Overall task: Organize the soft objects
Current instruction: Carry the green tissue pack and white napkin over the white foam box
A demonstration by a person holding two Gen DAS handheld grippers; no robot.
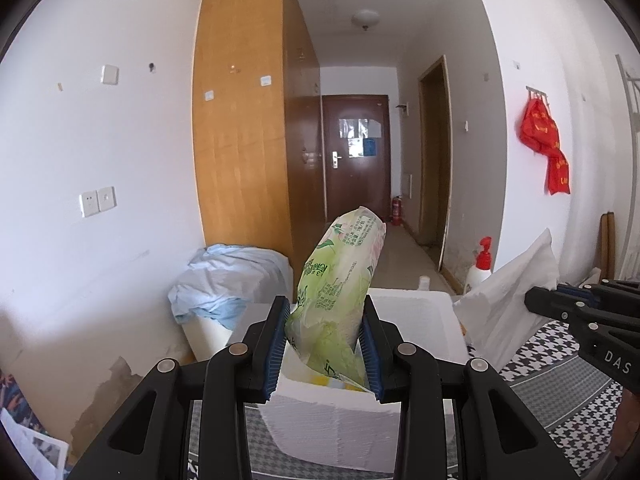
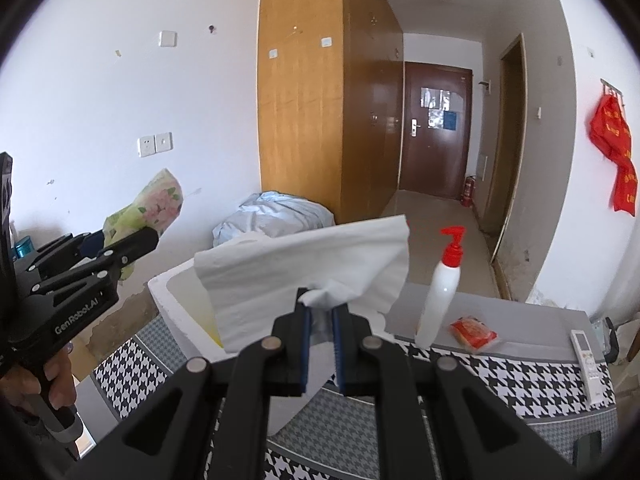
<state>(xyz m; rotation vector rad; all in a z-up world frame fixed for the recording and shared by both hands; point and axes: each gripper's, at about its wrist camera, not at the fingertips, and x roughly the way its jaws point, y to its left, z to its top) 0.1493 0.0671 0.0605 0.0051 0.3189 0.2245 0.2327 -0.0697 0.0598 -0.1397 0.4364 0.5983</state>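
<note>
My left gripper (image 1: 325,320) is shut on a green flowered tissue pack (image 1: 340,276), which stands tilted up over a white foam box (image 1: 340,420). From the right wrist view the same left gripper (image 2: 132,240) holds the tissue pack (image 2: 152,204) at the far left, above the foam box (image 2: 176,312). My right gripper (image 2: 320,312) is shut on a white tissue sheet (image 2: 304,264) that fans out wide above its fingers, beside the box. In the left wrist view this right gripper (image 1: 538,300) enters from the right with the white tissue sheet (image 1: 508,296).
A checkered cloth (image 2: 520,380) covers the table. On it stand a white pump bottle with a red top (image 2: 440,296), a red snack packet (image 2: 474,332) and a white remote (image 2: 586,356). A blue-white bundle of bedding (image 2: 272,216) lies behind the box by a wooden wardrobe (image 2: 320,100).
</note>
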